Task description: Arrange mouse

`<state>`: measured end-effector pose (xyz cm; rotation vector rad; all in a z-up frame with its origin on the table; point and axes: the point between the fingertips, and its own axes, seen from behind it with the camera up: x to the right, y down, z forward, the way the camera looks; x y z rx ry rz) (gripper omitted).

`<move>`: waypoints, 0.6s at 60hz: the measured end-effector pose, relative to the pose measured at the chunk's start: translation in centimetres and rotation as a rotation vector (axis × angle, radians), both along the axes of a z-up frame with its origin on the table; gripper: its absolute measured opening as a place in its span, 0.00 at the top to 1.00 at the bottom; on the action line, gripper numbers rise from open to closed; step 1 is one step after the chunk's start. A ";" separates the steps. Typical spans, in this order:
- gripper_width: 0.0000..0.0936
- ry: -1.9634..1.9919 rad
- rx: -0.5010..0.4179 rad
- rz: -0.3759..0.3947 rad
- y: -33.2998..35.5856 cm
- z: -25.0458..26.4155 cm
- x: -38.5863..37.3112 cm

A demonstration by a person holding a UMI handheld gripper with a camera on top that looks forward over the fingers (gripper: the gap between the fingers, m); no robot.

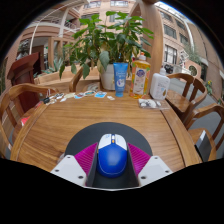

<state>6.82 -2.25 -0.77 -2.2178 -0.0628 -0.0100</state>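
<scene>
Spreading wide beneath everything, the wooden table [60,125] carries a dark round mouse pad [112,135]. At twelve o'clock beyond it stands a potted plant [108,45], with a blue tube [120,78] just at its right. The gripper [112,160] is clenched on the blue mouse [112,157], both pink pads [86,156] pressing its sides.

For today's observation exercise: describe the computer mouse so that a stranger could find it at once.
Start at the round wooden table. On its near side lies a dark mouse mat, and on it, between the gripper's pink-padded fingers, sits the mouse. It is the only blue-and-white thing there.
</scene>
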 end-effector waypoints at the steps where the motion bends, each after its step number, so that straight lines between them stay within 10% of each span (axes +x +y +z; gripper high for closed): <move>1: 0.41 0.005 -0.005 0.003 0.0 0.3 0.0; 7: 0.07 0.045 0.019 0.012 -1.1 2.5 -0.8; 36: 0.08 0.003 0.145 -0.018 -15.2 16.3 -1.6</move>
